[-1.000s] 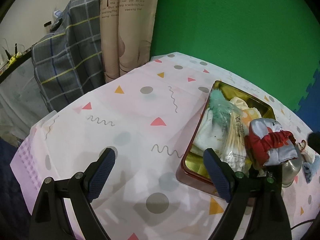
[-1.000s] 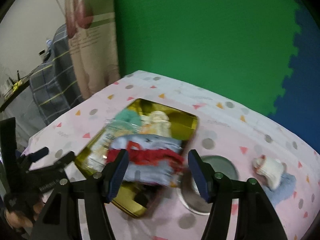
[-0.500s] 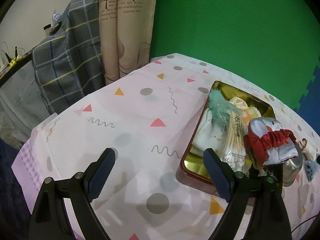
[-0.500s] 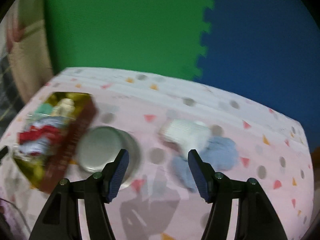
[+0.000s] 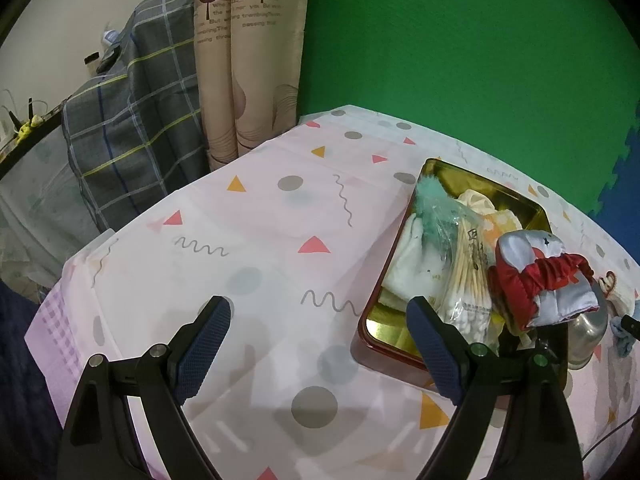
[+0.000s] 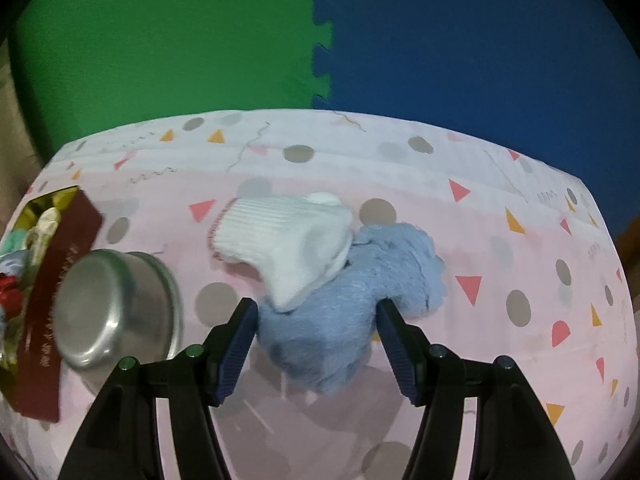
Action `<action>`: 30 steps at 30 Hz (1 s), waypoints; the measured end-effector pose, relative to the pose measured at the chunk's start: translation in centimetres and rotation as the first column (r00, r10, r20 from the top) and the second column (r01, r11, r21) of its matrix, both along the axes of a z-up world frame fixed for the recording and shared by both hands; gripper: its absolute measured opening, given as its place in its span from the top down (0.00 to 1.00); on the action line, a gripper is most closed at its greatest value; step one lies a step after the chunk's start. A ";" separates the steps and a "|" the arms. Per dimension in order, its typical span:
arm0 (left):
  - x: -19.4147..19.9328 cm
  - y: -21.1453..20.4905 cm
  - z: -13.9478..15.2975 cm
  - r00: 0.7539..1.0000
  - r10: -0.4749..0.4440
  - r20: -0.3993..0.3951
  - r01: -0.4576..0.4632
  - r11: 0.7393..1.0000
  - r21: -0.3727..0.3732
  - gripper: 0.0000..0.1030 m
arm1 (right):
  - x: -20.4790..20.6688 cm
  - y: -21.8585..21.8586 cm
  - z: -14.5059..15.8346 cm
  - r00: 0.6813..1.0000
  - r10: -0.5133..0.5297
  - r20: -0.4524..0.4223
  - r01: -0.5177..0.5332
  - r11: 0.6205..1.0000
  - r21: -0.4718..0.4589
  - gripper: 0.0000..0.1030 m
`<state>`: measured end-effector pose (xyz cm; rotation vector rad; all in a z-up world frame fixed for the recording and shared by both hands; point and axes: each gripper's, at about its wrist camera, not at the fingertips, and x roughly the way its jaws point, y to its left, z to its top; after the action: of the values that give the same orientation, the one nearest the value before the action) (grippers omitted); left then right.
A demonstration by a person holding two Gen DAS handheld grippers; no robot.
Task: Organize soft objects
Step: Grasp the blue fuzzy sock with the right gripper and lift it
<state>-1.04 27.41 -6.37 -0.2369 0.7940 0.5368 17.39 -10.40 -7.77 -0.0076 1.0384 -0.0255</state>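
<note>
Right gripper (image 6: 314, 330): jaws wide, straddling blue fluffy cloth (image 6: 352, 292), pads beside it, not yet pressing; likely set for a pinch. White sock (image 6: 284, 240) draped on cloth's far edge, liable to ride along. Steel bowl (image 6: 116, 308) upturned just left, touching tin (image 6: 60, 292). Left gripper (image 5: 318, 350): jaws wide, empty, over bare tablecloth (image 5: 248, 240), apparently parked clear. Tin already crowded with swabs and red-grey bundle (image 5: 544, 280).
</note>
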 end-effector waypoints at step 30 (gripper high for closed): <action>-0.1 -3.2 0.8 0.999 -0.052 0.003 0.052 0.996 0.079 0.15 | 0.6 -6.4 -2.0 0.995 0.006 0.097 -0.009 0.999 0.037 0.71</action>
<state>-1.10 24.19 -5.56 -0.1441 0.7707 0.5170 17.98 -16.82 -9.81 0.0233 0.9420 0.0005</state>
